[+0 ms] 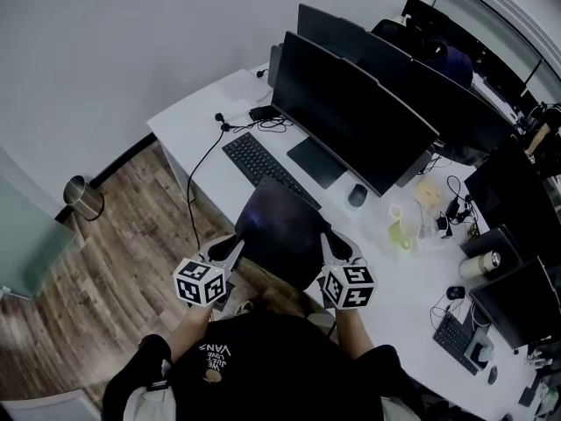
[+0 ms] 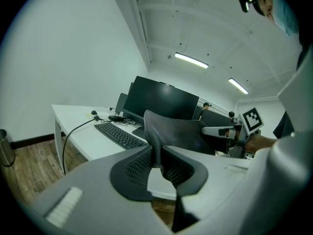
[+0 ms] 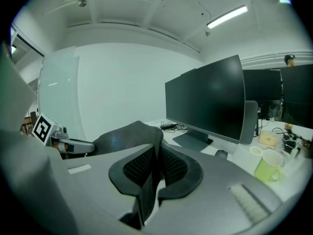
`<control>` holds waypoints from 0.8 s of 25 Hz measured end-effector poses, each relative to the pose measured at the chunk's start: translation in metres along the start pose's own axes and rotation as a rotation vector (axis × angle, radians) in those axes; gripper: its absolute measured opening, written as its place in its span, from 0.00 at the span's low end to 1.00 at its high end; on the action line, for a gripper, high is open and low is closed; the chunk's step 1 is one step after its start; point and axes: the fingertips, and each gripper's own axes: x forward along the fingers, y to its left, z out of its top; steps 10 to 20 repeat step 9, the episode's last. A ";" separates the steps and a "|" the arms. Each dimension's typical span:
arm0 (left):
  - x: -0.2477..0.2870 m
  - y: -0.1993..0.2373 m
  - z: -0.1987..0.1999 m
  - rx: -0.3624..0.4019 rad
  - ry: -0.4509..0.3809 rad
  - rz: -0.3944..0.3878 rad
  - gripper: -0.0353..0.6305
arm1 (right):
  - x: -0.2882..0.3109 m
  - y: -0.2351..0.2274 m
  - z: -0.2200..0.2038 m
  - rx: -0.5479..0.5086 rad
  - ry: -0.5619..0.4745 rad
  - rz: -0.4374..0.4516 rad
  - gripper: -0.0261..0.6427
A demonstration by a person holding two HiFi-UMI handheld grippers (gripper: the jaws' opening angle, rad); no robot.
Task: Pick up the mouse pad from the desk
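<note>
The dark mouse pad (image 1: pixel 282 231) hangs in the air in front of the white desk (image 1: pixel 207 117), stretched between both grippers. My left gripper (image 1: pixel 238 246) is shut on its left edge, and in the left gripper view the mouse pad (image 2: pixel 171 130) rises from between the pads (image 2: pixel 138 165). My right gripper (image 1: pixel 327 240) is shut on the right edge. In the right gripper view the mouse pad (image 3: pixel 124 137) sags away to the left between the pads (image 3: pixel 174 168). The pad bows upward between the two grips.
On the desk lie a black keyboard (image 1: pixel 261 165), a mouse (image 1: pixel 357 195), a green mug (image 1: pixel 402 232) and cables (image 1: pixel 263 121), below a row of dark monitors (image 1: pixel 351 112). A metal bin (image 1: pixel 81 196) stands on the wooden floor at left.
</note>
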 end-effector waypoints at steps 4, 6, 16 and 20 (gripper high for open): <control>0.004 -0.001 0.001 0.006 0.005 -0.006 0.14 | 0.001 -0.003 -0.001 0.007 0.002 -0.004 0.10; 0.006 -0.002 0.002 0.009 0.007 -0.007 0.14 | 0.002 -0.005 -0.001 0.008 0.001 -0.005 0.10; 0.010 -0.004 0.003 0.015 0.009 -0.007 0.14 | 0.002 -0.008 0.000 0.008 -0.001 -0.007 0.10; 0.010 -0.004 0.003 0.015 0.009 -0.007 0.14 | 0.002 -0.008 0.000 0.008 -0.001 -0.007 0.10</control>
